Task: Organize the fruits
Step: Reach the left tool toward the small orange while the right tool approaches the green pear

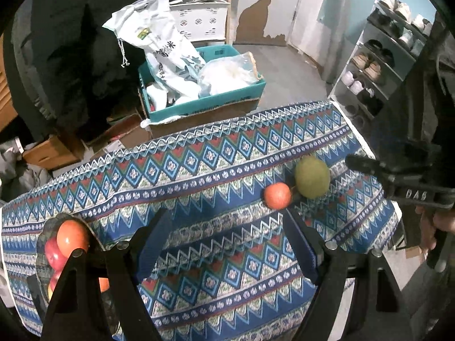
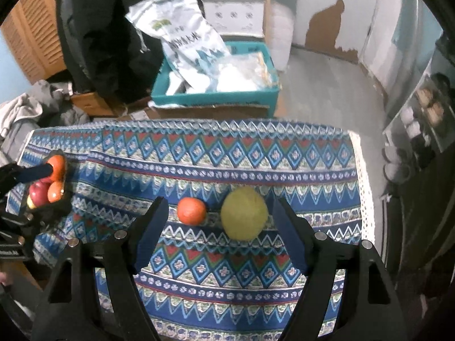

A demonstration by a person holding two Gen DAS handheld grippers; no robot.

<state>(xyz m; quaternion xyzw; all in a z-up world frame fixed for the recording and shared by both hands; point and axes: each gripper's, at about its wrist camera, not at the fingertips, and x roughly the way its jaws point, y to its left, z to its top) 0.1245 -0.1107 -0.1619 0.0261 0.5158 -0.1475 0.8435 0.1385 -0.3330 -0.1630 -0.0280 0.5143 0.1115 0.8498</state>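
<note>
Bowl (image 1: 39,238): red and orange fruits piled inside
Orange (image 2: 191,210): round, just beside pomelo
Pomelo (image 2: 244,213): big, yellow-green
Left gripper (image 1: 224,244): apart, empty
Right gripper (image 2: 219,233): apart, empty

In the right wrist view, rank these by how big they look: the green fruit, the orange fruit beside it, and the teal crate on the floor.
1. teal crate, though it sits farther off
2. green fruit
3. orange fruit, clearly smaller than the green one beside it
</note>
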